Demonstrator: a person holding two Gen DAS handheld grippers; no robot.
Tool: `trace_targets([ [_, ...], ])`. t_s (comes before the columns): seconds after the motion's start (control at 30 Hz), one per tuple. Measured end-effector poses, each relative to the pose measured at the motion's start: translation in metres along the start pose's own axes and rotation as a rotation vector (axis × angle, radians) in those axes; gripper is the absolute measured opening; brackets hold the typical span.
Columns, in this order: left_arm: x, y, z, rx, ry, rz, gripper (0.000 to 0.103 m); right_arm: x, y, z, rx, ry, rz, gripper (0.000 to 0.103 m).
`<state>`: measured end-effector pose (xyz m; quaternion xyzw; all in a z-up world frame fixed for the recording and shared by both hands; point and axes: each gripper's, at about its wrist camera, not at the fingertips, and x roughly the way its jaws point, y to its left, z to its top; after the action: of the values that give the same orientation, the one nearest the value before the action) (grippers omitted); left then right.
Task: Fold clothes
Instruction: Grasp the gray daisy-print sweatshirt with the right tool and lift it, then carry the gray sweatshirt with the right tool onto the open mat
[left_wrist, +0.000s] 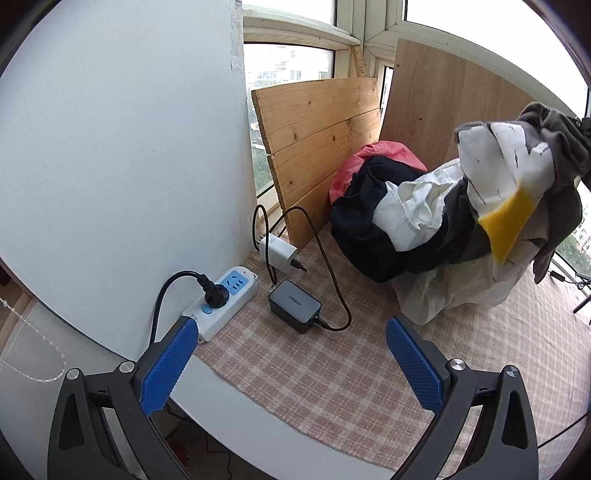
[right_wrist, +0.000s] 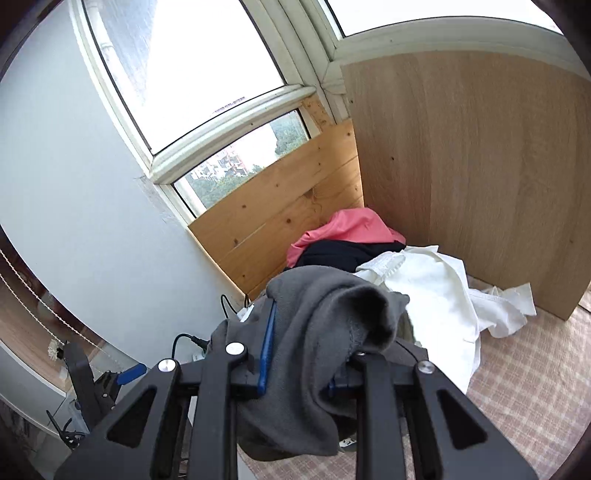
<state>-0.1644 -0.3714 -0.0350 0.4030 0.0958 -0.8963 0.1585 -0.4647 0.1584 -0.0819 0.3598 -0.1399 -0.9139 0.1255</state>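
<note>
Right claw (right_wrist: 301, 354) grips the grey garment (right_wrist: 314, 354), hanging long-axis down; left claw (left_wrist: 291, 365) gapes empty.

Matt grey fleece garment (right_wrist: 314, 332), knotty wood boards (left_wrist: 317, 147)

Open checked cloth on counter (left_wrist: 332, 369) ahead of your left fingers (left_wrist: 413, 362): free passage. Left edge blocked by power strip (left_wrist: 221, 302), charger (left_wrist: 295, 304), cables. Rear closed by wooden boards (left_wrist: 317, 147); clothes pile (left_wrist: 388, 221) fills back corner. Hanging grey garment (right_wrist: 317, 350) blocks your right-side view.
</note>
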Motion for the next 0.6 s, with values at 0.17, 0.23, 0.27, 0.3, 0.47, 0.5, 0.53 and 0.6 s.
trace_targets([
  [0.17,-0.014,0.006,0.001,-0.006,-0.023,0.001,0.102,-0.041,0.045,0.064,-0.075,-0.109,0.081,0.020],
  [0.23,-0.017,0.003,0.003,0.001,-0.029,-0.005,0.102,-0.057,0.051,0.072,-0.065,-0.104,0.133,0.020],
  [0.27,-0.018,0.002,0.003,0.004,-0.033,-0.008,0.102,-0.057,0.052,0.074,-0.067,-0.101,0.122,0.020],
  [0.3,-0.020,0.001,0.004,0.007,-0.036,-0.010,0.102,-0.051,0.052,0.076,-0.070,-0.081,0.078,0.020],
  [0.47,-0.026,-0.006,0.009,0.023,-0.051,-0.025,0.102,-0.084,0.053,0.101,-0.042,-0.128,0.046,0.010],
  [0.5,-0.027,-0.007,0.010,0.026,-0.054,-0.027,0.102,-0.099,0.058,0.109,-0.061,-0.173,0.038,0.010],
  [0.53,-0.029,-0.009,0.010,0.029,-0.057,-0.030,0.102,-0.105,0.060,0.117,-0.056,-0.173,0.032,0.010],
  [0.6,-0.029,-0.011,0.012,0.036,-0.059,-0.034,0.102,-0.105,0.062,0.128,-0.058,-0.141,-0.007,0.009],
])
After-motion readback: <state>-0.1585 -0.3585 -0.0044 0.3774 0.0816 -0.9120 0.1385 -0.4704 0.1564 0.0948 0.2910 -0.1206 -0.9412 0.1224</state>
